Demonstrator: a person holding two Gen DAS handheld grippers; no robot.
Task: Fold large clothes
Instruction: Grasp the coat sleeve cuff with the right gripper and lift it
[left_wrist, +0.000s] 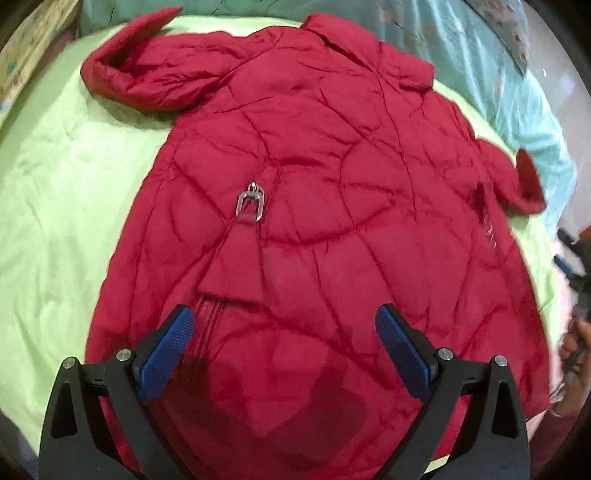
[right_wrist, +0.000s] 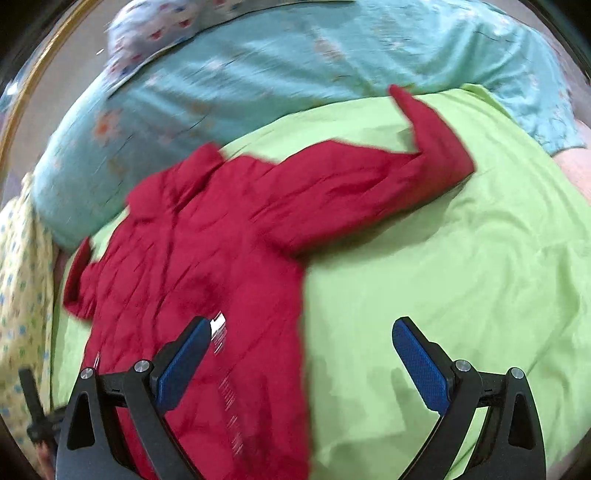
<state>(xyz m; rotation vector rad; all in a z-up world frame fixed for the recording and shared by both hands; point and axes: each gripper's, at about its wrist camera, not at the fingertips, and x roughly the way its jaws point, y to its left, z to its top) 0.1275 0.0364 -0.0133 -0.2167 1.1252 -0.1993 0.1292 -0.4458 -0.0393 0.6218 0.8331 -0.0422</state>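
A red coat (left_wrist: 314, 206) lies spread flat on a green sheet (left_wrist: 62, 206), collar toward the far edge beside a teal quilt (left_wrist: 480, 62), hem nearest the cameras. No fold appears to have been made: the body is fully open, the left sleeve (left_wrist: 147, 77) bent out at the shoulder and the right sleeve (right_wrist: 388, 173) stretched sideways across the sheet. A metal buckle (left_wrist: 251, 205) sits on a strap at the coat's middle. The left gripper (left_wrist: 284, 332) hangs above the lower part of the coat, jaws spread wide and holding nothing. The right gripper (right_wrist: 301, 345), likewise spread and empty, is over the coat's right side edge, though motion blur there makes its height uncertain. Sleeves and body all remain to be folded.
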